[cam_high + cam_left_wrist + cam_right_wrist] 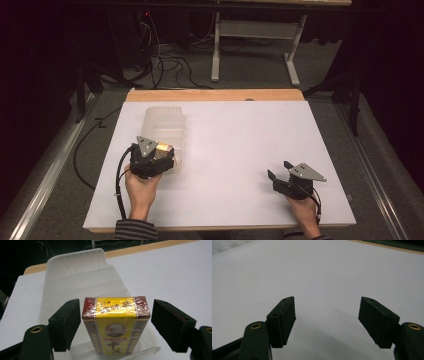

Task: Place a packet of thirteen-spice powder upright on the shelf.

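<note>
- Yellow and maroon, the cellophane-wrapped box (pixel 116 325) stands upright in the near end of the clear plastic tub (pixel 75 272), between the left gripper's (pixel 116 326) spread jaws, neither visibly touching it.
- Probably light, stiff and slippery; its narrow sides suit a grip.
- Farther right, the right gripper (pixel 280 172) gapes wide, empty, over the white table (pixel 240 135).

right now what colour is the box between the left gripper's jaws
Yellow with dark red-brown bands on the box, clearest in the left gripper view.
</note>
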`<state>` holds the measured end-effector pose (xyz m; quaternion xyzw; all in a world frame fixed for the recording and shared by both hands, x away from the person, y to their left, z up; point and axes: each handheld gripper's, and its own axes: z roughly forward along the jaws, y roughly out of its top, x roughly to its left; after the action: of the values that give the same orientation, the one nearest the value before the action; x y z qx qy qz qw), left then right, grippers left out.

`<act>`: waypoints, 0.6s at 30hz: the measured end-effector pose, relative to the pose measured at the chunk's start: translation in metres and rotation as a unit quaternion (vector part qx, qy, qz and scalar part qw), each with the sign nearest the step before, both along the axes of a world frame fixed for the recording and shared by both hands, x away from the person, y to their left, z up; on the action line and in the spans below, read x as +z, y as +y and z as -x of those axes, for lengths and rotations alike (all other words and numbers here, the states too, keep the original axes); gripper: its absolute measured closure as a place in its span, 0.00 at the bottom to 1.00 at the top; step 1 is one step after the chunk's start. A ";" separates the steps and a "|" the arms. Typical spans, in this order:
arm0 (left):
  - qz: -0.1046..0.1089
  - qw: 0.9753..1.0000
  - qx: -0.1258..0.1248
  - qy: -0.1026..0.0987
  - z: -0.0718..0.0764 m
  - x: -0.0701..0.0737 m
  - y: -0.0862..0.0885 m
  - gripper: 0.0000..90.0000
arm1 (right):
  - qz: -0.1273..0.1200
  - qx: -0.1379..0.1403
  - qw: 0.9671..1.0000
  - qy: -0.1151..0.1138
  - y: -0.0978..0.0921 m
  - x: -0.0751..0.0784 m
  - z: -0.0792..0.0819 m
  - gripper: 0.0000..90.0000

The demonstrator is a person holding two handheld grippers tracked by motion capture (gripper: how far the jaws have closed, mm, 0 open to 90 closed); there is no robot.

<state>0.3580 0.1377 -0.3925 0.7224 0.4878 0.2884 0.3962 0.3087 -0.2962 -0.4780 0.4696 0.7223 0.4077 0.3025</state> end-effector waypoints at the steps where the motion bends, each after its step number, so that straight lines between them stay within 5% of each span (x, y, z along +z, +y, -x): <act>1: 0.000 1.000 0.000 -0.001 0.000 0.001 0.000 0.26 | -0.001 -0.003 1.000 -0.001 0.000 0.000 0.000 0.34; 18: 0.000 1.000 -0.015 -0.021 0.005 0.016 -0.014 0.26 | -0.006 0.000 1.000 -0.002 -0.001 0.000 0.000 0.34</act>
<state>0.3529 0.1238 -0.3764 0.7234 0.4687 0.2977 0.4104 0.3089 -0.2974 -0.4781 0.4709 0.7190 0.4129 0.3014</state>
